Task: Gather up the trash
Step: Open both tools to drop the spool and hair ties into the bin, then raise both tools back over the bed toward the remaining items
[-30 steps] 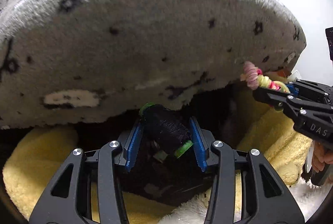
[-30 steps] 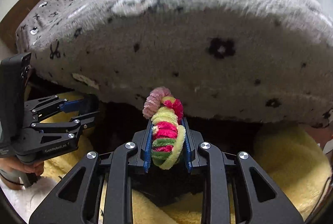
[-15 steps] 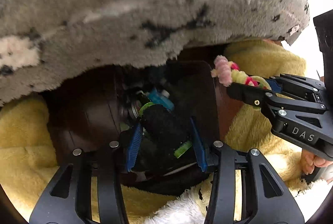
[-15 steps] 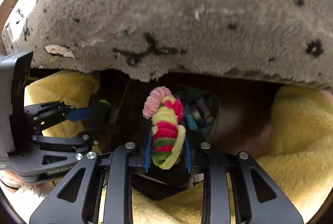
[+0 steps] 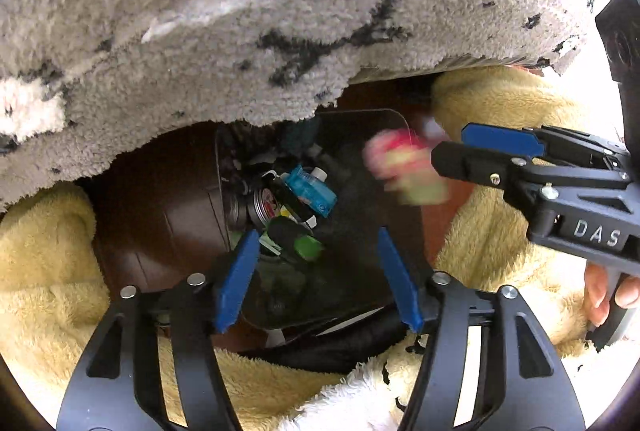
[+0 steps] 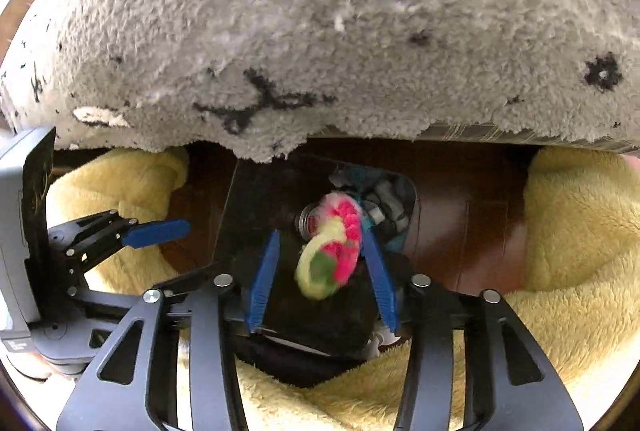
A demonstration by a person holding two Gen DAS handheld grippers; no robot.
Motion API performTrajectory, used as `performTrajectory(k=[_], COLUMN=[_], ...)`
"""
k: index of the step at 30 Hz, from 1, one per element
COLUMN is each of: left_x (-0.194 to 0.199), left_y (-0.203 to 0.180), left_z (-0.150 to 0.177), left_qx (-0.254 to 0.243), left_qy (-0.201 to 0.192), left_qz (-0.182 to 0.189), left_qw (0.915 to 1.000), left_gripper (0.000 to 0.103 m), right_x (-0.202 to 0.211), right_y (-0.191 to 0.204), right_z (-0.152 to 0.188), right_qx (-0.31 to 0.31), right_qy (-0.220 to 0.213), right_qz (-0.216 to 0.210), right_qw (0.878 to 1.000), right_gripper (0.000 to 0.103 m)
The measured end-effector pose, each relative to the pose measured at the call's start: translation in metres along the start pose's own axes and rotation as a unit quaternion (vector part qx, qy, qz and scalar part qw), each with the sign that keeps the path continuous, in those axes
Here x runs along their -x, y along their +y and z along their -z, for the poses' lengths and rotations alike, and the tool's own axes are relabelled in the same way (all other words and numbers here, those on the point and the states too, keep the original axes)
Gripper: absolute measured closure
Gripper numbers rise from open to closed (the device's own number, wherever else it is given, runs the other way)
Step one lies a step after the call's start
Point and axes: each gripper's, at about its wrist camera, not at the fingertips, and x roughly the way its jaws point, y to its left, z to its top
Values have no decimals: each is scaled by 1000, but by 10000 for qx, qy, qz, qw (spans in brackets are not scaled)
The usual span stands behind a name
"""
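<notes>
A dark brown wooden floor (image 6: 472, 227) is carrying everything. A fluffy yellow blanket (image 6: 576, 231) is lying on it left, right and near. A dark trash bin (image 5: 360, 215) is sitting between the folds.

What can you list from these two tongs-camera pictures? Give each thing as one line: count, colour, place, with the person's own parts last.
fuzzy rug: one, grey with black marks, hanging across the top of both views.
fleece blanket: yellow, one or more pieces, on both sides and below the bin.
trash bin: one, dark, open below both tongs, holding trash.
thread spool: one, black with green ends, inside the bin.
blue plastic item: one, in the bin.
round tin: one, metallic, in the bin.
pipe-cleaner twist: one, pink, yellow, green, blurred, between the right tongs' fingers.
left tongs: black, blue pads, open.
right tongs: black, blue pads, open.
hand: one, right edge of the left view.
</notes>
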Motion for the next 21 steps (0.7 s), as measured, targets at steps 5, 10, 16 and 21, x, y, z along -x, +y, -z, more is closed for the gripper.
performTrajectory(k=[5,10,16,21], left_x=[11,31,66,101], left_y=[-4,-3,1,9], left_z=[-1,-5,-10,-18], left_qx=[-65,-142,-212,-114], left_qy=[-127,-461,-917,-1335], left_qz=[-116,-390,-721,-844], left_qw=[9998,9981,9929,9874], left_gripper=[33,13,8,8], right_x=[13,36,64,86], right_y=[-8,-14,-16,-12], right_z=[-4,-7,-16,-24], right_qx=[-53,-70,40,91], right_qy=[-180,-473,-816,-1114], right_qz=[64,316,504,504], right_qw=[9998,9984,9954,9925], right_gripper=[42,9,7,7])
